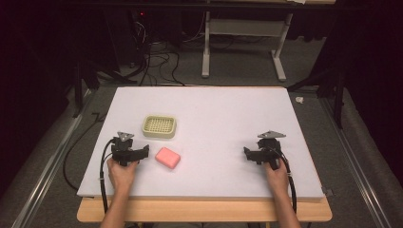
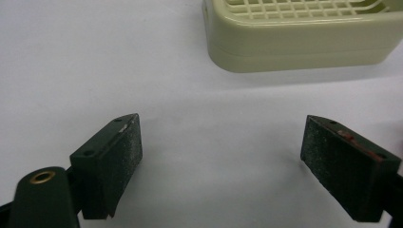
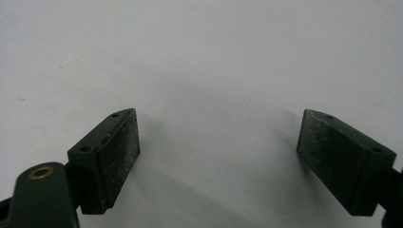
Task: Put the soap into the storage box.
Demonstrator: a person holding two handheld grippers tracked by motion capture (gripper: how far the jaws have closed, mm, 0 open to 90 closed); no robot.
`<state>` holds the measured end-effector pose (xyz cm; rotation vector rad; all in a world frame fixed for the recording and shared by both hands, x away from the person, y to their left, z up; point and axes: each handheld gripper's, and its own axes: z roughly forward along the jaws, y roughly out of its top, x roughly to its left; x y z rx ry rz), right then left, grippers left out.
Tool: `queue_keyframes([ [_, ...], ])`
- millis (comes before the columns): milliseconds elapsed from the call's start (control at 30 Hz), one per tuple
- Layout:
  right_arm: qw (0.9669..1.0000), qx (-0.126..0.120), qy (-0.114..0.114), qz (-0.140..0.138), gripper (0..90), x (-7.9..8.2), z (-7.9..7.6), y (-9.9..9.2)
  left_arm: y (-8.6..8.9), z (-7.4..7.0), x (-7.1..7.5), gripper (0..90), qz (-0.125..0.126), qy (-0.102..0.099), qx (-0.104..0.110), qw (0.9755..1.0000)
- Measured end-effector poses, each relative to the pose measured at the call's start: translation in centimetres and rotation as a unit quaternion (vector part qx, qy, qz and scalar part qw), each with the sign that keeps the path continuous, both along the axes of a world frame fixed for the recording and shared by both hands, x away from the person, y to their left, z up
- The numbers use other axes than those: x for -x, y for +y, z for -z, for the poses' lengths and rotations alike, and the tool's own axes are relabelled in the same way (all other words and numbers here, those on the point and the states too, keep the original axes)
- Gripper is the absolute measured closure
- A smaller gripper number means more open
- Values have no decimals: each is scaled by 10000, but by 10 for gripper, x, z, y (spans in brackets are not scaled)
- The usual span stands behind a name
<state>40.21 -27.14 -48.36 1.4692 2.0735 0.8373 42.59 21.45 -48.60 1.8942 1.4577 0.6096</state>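
A cream soap dish with a grid top [image 1: 159, 126] stands on the white table [image 1: 214, 114], left of centre. A pink soap bar [image 1: 167, 157] lies just in front of it, slightly to the right. My left gripper [image 1: 129, 151] rests on the table close to the left of the soap, held by a hand, and it is open. In the left gripper view the soap dish [image 2: 299, 35] sits ahead at upper right, beyond the left gripper [image 2: 221, 147], whose jaws are wide apart over bare table. My right gripper [image 1: 259, 153] rests at the right, and the right gripper [image 3: 218, 145] is open with nothing between its jaws.
The white table top lies on a wooden board [image 1: 204, 211] whose edge shows along the front. Metal rails [image 1: 52, 161] run along both sides. Behind the table are cables [image 1: 157, 61] on the floor and a grey stand [image 1: 242, 42].
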Motion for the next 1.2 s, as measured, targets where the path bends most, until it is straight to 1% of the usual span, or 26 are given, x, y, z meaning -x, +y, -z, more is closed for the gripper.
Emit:
queue_keyframes([
  [33,10000,1,-1,1,147,0,0,0,1,-1,2,149,-21,-68,64,10000],
  [67,10000,1,-1,1,147,0,0,0,1,-1,2,150,-21,-68,64,10000],
  [167,10000,2,-1,-1,148,0,0,0,2,-4,5,150,-4,-112,181,9998],
  [267,10000,2,-1,-1,148,0,0,0,2,-6,7,151,34,-145,181,9997],
  [333,10000,3,-3,-1,148,0,0,0,2,-8,9,151,30,-224,253,9994],
  [400,10000,2,-1,-1,148,0,0,0,3,-11,11,153,59,-262,261,9993],
  [433,10000,4,-2,-1,148,0,0,0,3,-13,14,154,70,-333,294,9990],
  [467,10000,4,-2,-1,148,0,0,0,3,-13,14,155,70,-333,294,9990],
  [500,10000,4,-1,-1,148,0,0,0,3,-15,16,156,91,-390,372,9985],
  [567,10000,3,-2,-1,148,0,0,0,3,-16,17,157,112,-406,375,9984],
  [633,10000,3,-1,0,148,0,0,0,0,-19,21,157,155,-480,358,9981],
  [800,10000,4,-2,-1,148,0,0,0,-2,-22,23,158,242,-577,341,9975],
  [833,10000,3,-3,-1,148,0,0,0,-3,-24,25,160,285,-579,422,9970],
  [933,10000,4,-2,-1,148,0,0,0,-4,-26,26,163,327,-604,469,9965],
  [1000,10000,3,-2,1,148,0,0,0,-6,-28,29,165,400,-641,486,9960],
  [1100,10000,4,-2,0,148,0,0,0,-10,-31,33,165,506,-722,459,9950],
  [1200,10000,4,-2,0,148,0,0,0,-13,-32,35,166,548,-767,430,9946],
])
